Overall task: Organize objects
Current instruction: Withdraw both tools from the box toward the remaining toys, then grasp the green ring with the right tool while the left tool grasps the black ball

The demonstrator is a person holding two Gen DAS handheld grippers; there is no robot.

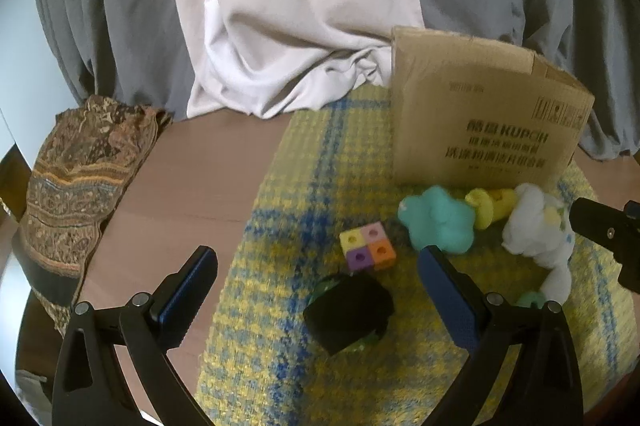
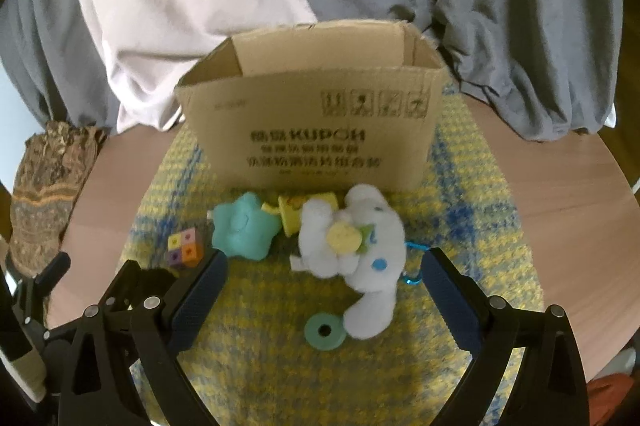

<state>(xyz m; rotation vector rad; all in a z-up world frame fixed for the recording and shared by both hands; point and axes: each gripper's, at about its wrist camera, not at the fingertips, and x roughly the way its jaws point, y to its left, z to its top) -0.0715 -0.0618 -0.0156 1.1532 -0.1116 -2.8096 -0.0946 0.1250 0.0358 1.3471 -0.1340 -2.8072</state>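
An open cardboard box (image 2: pixel 316 130) stands on a yellow-and-blue mat (image 2: pixel 460 226). In front of it lie a four-coloured cube (image 1: pixel 367 245), a teal star plush (image 1: pixel 438 223), a yellow toy (image 1: pixel 490 206) and a white plush (image 2: pixel 360 250), with a teal ring (image 2: pixel 325 331) beside the plush. A black object (image 1: pixel 348 312) rests on something green, just ahead of my left gripper (image 1: pixel 316 262), which is open and holds nothing. My right gripper (image 2: pixel 324 266) is open too, straddling the white plush (image 1: pixel 536 226) from above without touching it.
The box (image 1: pixel 480 118) and mat (image 1: pixel 280 306) lie on a round wooden table (image 1: pixel 192 182). A patterned brown cloth (image 1: pixel 76 186) hangs over the table's left edge. Grey and white curtains (image 1: pixel 288 10) hang right behind the table.
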